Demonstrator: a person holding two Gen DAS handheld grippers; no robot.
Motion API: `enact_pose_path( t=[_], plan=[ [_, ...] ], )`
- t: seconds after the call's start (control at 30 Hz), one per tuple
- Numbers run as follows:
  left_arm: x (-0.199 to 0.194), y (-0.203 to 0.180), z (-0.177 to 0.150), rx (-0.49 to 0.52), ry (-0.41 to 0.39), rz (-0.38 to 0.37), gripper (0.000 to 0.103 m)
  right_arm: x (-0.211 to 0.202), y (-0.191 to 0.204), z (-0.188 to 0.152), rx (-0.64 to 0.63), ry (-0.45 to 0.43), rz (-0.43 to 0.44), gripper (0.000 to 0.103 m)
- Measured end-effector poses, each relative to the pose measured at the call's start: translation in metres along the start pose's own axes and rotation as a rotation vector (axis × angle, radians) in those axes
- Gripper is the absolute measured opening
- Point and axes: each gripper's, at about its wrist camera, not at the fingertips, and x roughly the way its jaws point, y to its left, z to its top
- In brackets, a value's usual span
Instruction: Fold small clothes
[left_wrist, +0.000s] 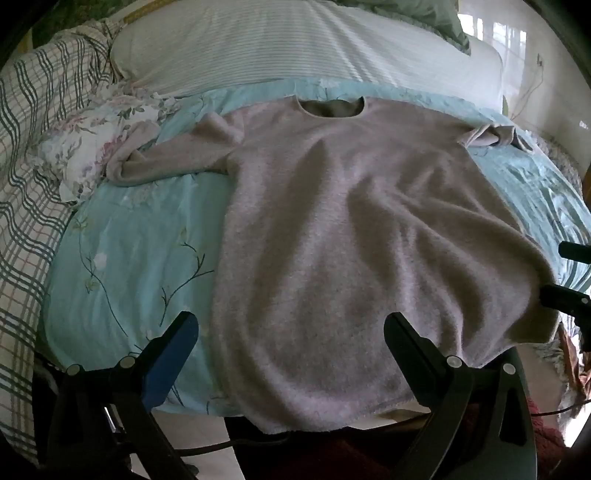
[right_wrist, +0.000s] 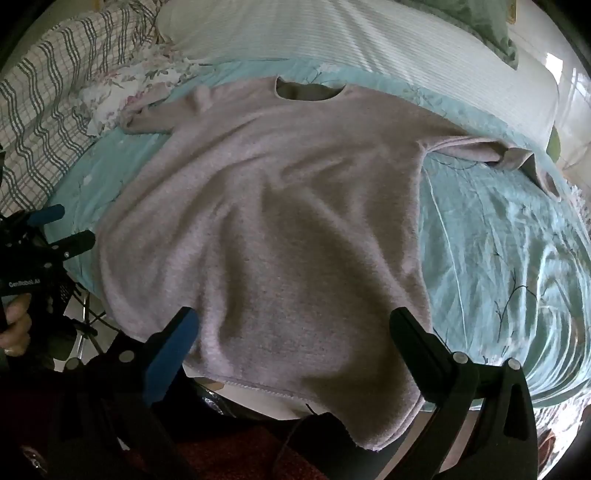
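A pale pink fleece sweater (left_wrist: 332, 229) lies flat on a light blue floral sheet (left_wrist: 129, 251), neck hole at the far end, hem hanging over the near bed edge. Both sleeves are bunched at its shoulders. My left gripper (left_wrist: 291, 332) is open, its jaws apart over the hem's left part, holding nothing. My right gripper (right_wrist: 295, 328) is open above the hem's right part of the sweater (right_wrist: 277, 221), also empty. The left gripper also shows at the left edge of the right wrist view (right_wrist: 62, 229), and the right gripper at the right edge of the left wrist view (left_wrist: 565, 273).
A white striped pillow (left_wrist: 295, 44) lies beyond the sweater. A plaid quilt (left_wrist: 33, 147) and floral cloth (left_wrist: 92, 147) are piled on the left. A green pillow (right_wrist: 480, 22) sits far right. The floor is below the near bed edge.
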Motion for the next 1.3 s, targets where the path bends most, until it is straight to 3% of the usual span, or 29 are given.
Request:
enact_pose_path(
  t=[0.7, 0.87, 1.07, 1.3],
  plan=[
    [-0.001, 0.007, 0.002, -0.006, -0.009, 0.01, 0.101, 0.002, 0.004, 0.005, 0.009, -0.006, 0.02, 0.103],
    [0.001, 0.007, 0.003, -0.005, -0.015, 0.008, 0.101, 0.001, 0.001, 0.01, 0.036, -0.021, 0.059, 0.103],
    [0.003, 0.007, 0.012, 0.007, -0.088, 0.035, 0.101, 0.006, -0.006, 0.016, 0.057, -0.022, 0.083, 0.103],
    [0.021, 0.008, 0.019, -0.014, -0.022, -0.002, 0.101, 0.014, -0.028, 0.019, 0.139, -0.025, 0.109, 0.103]
  ],
)
